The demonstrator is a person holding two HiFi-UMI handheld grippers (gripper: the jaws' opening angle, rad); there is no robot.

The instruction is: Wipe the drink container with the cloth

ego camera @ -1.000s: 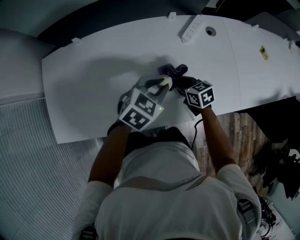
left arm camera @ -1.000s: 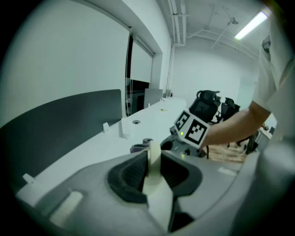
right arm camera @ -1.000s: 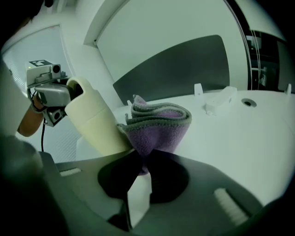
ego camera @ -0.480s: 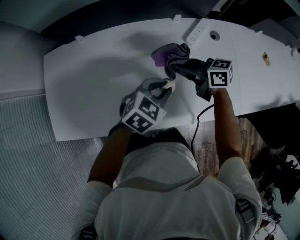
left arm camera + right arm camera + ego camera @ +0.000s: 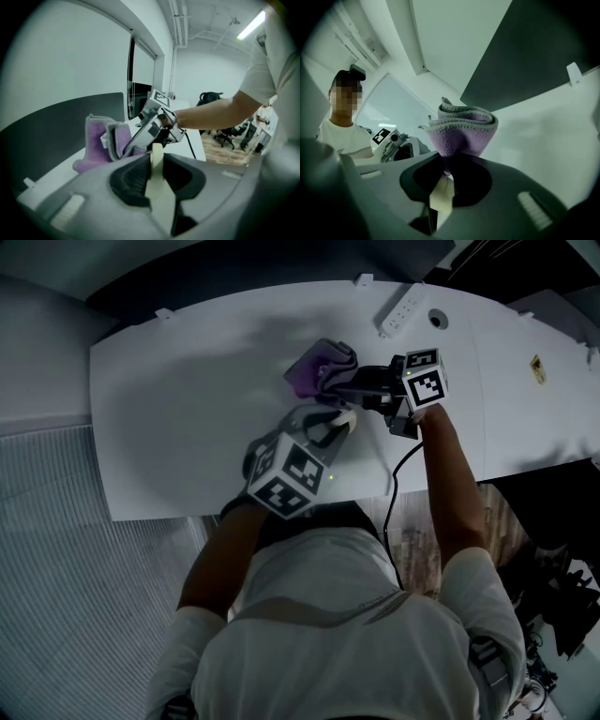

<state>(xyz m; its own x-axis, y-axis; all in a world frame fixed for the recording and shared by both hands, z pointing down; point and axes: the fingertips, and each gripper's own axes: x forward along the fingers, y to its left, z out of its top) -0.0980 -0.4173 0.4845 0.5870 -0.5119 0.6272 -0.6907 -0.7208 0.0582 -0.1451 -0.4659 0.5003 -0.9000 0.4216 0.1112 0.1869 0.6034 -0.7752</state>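
Cloth (image 5: 305, 371), pinched in your right gripper (image 5: 336, 385), hangs above the table (image 5: 187, 409) just beyond your left gripper (image 5: 328, 427), whose jaws clamp a narrow pale thing, likely the container (image 5: 157, 157).

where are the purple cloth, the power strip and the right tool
purple cloth (image 5: 305, 374), head view, on its purple fold
power strip (image 5: 403, 310), head view, middle of its white body
right tool (image 5: 446, 161), right gripper view, between its tips where they pinch the purple cloth
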